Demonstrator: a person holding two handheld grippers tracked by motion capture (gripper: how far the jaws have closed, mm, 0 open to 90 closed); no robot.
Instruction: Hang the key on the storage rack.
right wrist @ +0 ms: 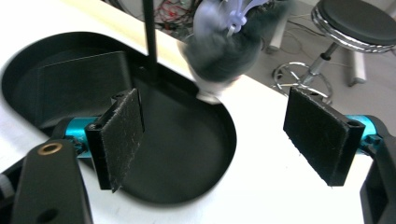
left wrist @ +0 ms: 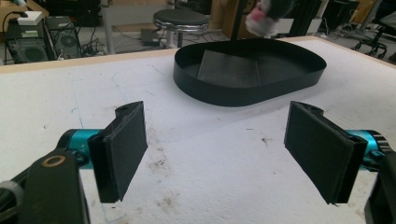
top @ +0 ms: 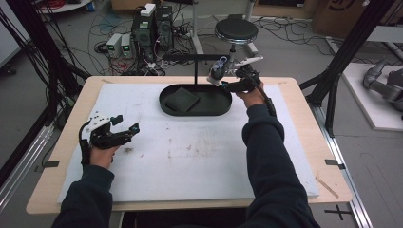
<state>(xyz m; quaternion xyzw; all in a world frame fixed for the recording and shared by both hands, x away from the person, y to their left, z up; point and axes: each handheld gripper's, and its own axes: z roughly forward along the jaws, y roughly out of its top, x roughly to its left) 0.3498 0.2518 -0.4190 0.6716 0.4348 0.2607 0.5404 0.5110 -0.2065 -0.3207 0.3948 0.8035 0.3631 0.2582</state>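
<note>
Both forearms enter low | left gripper (top: 124, 124) jaws released over white desk (top: 199, 161) | right gripper (right wrist: 215, 135) jaws released at black oval tray (top: 223, 105) rim, beside blurred hanging plush (right wrist: 222, 51) | folded dark cloth (top: 183, 99) inside tray.

Left gripper (left wrist: 215, 154): jaws spread wide at lower left and lower right of frame, nothing between pads (left wrist: 125, 148). White mat (left wrist: 210, 186): stained, lower and centre. Black oval tray (left wrist: 250, 70): upper centre, dark flat square (left wrist: 229, 69) inside. Blurred pink-white object (left wrist: 264, 16): top, above tray. Stool (left wrist: 180, 21), computer towers (left wrist: 39, 39): upper left background.
</note>
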